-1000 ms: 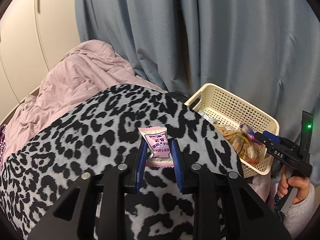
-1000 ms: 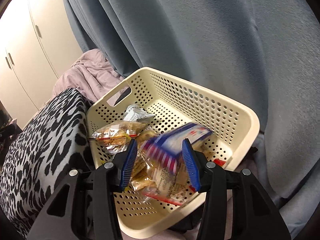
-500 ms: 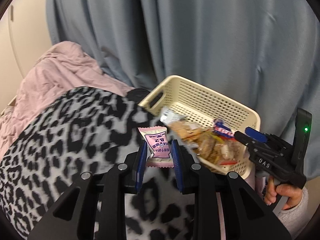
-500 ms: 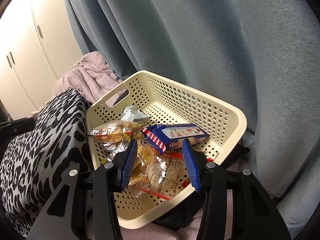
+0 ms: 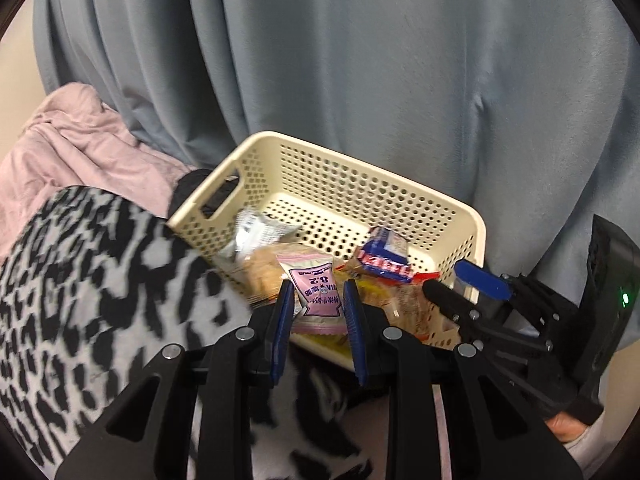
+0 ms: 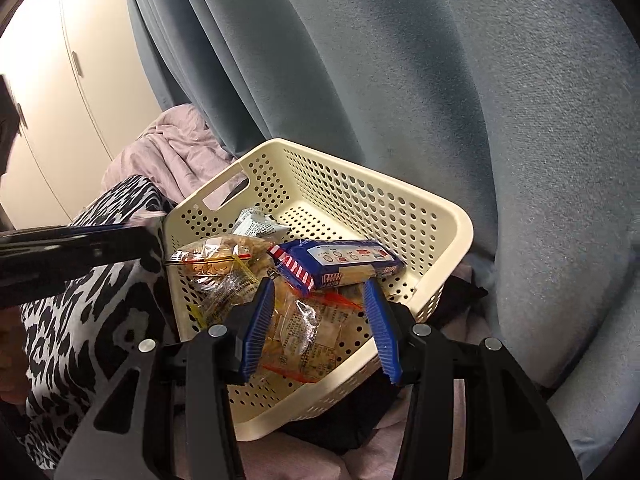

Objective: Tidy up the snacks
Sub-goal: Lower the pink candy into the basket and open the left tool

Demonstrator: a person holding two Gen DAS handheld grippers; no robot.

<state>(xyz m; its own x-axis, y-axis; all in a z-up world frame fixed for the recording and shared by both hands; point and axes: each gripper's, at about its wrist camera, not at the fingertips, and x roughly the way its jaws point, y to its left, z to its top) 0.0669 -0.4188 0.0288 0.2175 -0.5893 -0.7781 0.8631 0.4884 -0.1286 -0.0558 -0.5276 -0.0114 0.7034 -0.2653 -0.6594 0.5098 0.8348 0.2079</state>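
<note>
snacks (image 6: pixel 296 280) in basket (image 6: pixel 448 240), blanket (image 6: pixel 100 300) left, curtain (image 6: pixel 400 80) behind

The far half of the cream basket (image 6: pixel 448 216) floor, ahead of the right gripper (image 6: pixel 320 312), was left bare and open from above. The near half was filled by stacked snack packets (image 6: pixel 296 332), with a blue packet (image 6: pixel 340 264) lying on top just beyond the fingertips. Passage behind the basket was closed off by the blue curtain (image 6: pixel 400 80). The left flank was bounded by the leopard-print cushion (image 6: pixel 92 312) and the left gripper (image 5: pixel 316 300).
</note>
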